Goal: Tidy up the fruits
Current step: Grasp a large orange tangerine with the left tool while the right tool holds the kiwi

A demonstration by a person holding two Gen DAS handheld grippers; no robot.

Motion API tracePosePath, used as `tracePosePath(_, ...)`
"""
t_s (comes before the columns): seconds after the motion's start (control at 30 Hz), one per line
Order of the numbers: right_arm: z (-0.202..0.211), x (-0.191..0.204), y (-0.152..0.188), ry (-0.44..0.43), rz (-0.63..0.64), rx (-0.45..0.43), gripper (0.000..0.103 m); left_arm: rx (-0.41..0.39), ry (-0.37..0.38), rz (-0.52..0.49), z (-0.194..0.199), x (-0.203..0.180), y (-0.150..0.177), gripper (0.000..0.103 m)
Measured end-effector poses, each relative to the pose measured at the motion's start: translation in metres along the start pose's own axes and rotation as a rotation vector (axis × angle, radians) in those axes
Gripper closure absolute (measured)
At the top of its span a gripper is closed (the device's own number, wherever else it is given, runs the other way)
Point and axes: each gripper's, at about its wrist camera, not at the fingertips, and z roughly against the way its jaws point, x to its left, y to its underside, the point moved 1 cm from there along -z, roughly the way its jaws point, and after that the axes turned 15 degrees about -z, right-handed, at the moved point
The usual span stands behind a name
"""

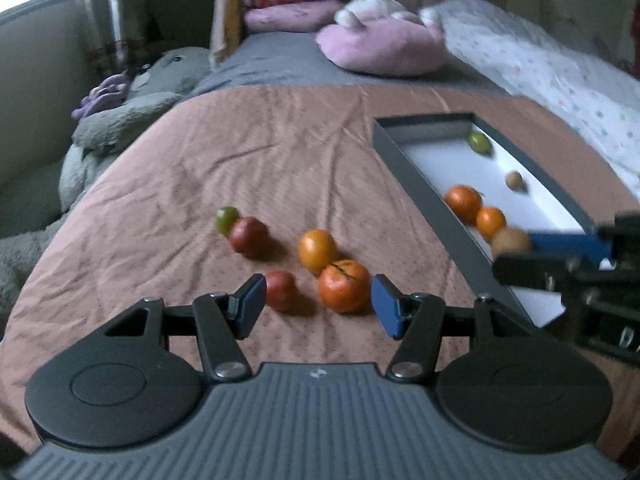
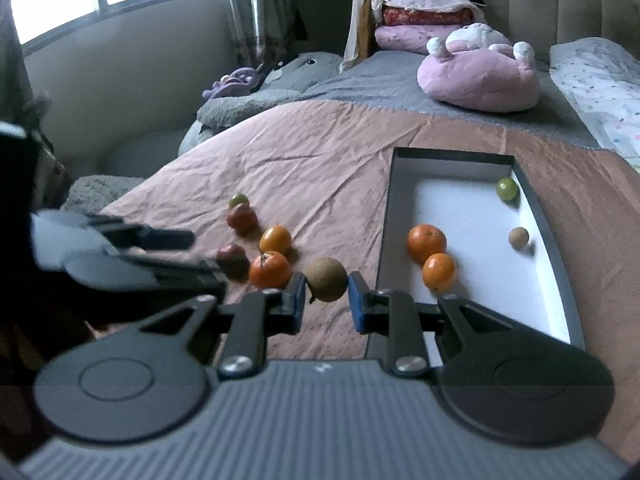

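Note:
My left gripper (image 1: 318, 304) stands open low over the pink bedspread, with a red fruit (image 1: 280, 290) and a cracked tangerine (image 1: 344, 286) in the gap between its blue pads, neither pressed. Just beyond them lie an orange (image 1: 317, 250), another red fruit (image 1: 249, 236) and a small green fruit (image 1: 226, 218). My right gripper (image 2: 326, 296) is shut on a round brown fruit (image 2: 326, 279), held above the bedspread beside the tray's near left corner. The dark-rimmed white tray (image 2: 386, 220) holds two oranges (image 2: 426, 242), a green fruit (image 2: 506, 189) and a small brown fruit (image 2: 519, 237).
A pink plush cushion (image 2: 478, 76) and a dotted white pillow (image 2: 596, 80) lie at the head of the bed. Grey plush toys (image 1: 120, 120) crowd the bed's left edge. Bare bedspread (image 1: 260, 152) stretches beyond the loose fruits.

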Motion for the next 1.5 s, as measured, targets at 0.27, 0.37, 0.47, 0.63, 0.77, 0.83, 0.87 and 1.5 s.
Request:
tracePosePath(0.27, 0.001, -0.007, -0.007, -0.004, -0.01, -0.01, 0.077, 0.044, 0.032, -0.026, -0.033, -0.016, -0.002, 0.039)
tracePosePath(0.37, -0.002, -0.009, -0.007, 0.001, -0.012, -0.003, 0.077, 0.058, 0.046, -0.005, -0.045, -0.014, -0.004, 0.039)
tracePosePath(0.47, -0.004, -0.01, -0.008, 0.004, -0.014, 0.003, 0.077, 0.081, 0.05, 0.012, -0.057, -0.012, -0.005, 0.04)
tracePosePath(0.63, -0.006, -0.01, -0.009, 0.006, -0.014, 0.009, 0.077, 0.103, 0.053, 0.046, -0.067, -0.007, -0.004, 0.041)
tracePosePath(0.77, -0.006, -0.01, -0.01, 0.008, -0.012, 0.008, 0.077, 0.109, 0.069, 0.063, -0.073, -0.004, -0.005, 0.053)
tracePosePath(0.83, -0.004, -0.01, -0.011, 0.008, -0.011, 0.001, 0.077, 0.108, 0.066, 0.062, -0.073, -0.004, -0.004, 0.058)
tracePosePath(0.87, -0.002, -0.011, -0.011, 0.01, -0.011, -0.002, 0.077, 0.107, 0.066, 0.057, -0.072, -0.004, -0.004, 0.059)
tracePosePath(1.5, 0.023, 0.004, -0.001, 0.009, 0.023, -0.009, 0.077, 0.121, 0.036, 0.042, -0.047, -0.002, 0.008, 0.06)
